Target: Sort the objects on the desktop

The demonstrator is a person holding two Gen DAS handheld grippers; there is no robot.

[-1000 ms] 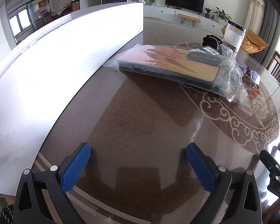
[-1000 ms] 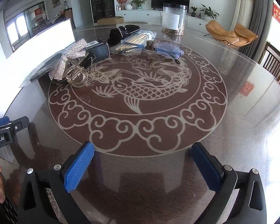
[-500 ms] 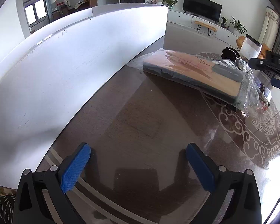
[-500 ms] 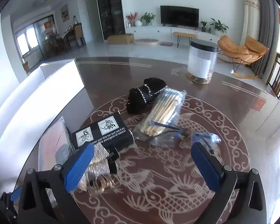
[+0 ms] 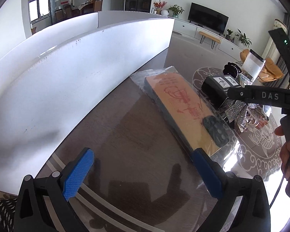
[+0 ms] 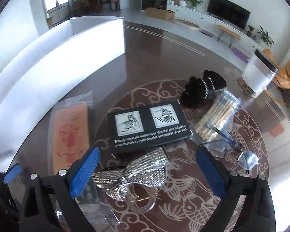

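While both of my grippers hang spread and empty, the right gripper sits over the silver bow clip just near of the black box, and the left gripper idles above bare surface near the white bin. I'd call this the approach to the first pick, nothing sorted yet: the bagged orange case, black scrunchie, chopstick pack and glasses all lie clustered mid-surface. Next I need to drop the right gripper lower, centre the bow's knot between the pads and close, avoiding the box edge.
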